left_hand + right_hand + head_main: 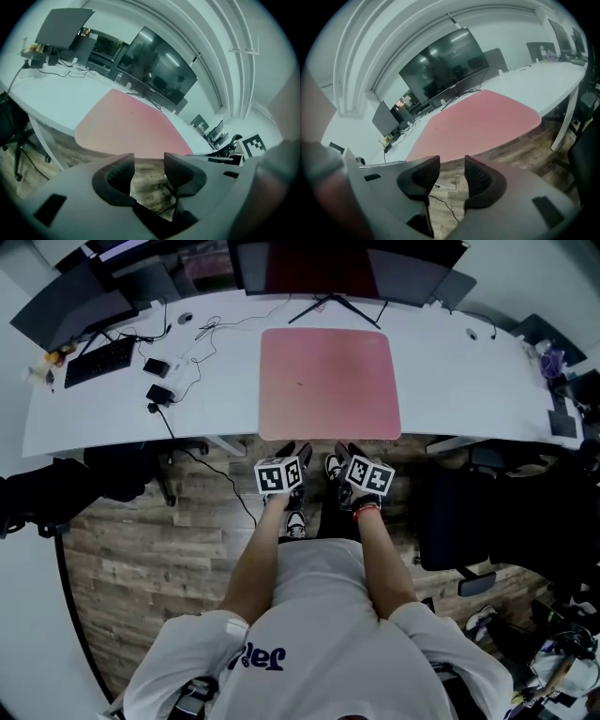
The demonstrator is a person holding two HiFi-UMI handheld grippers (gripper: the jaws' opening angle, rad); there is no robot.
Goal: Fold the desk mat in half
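A pink desk mat (329, 382) lies flat on the white desk (225, 399), its near edge at the desk's front edge. The mat (126, 124) fills the middle of the left gripper view and the mat (480, 119) shows likewise in the right gripper view. My left gripper (292, 454) hangs just short of the mat's near left part, over the floor, jaws apart with nothing between them. My right gripper (343, 454) is beside it, short of the near edge, also open and empty. In both gripper views only wooden floor shows between the jaws.
A large monitor (319, 263) on a stand is behind the mat. A keyboard (98, 362), small devices and cables (178, 371) lie on the desk's left part. A dark office chair (487, 512) stands right of me, another (103, 474) at the left.
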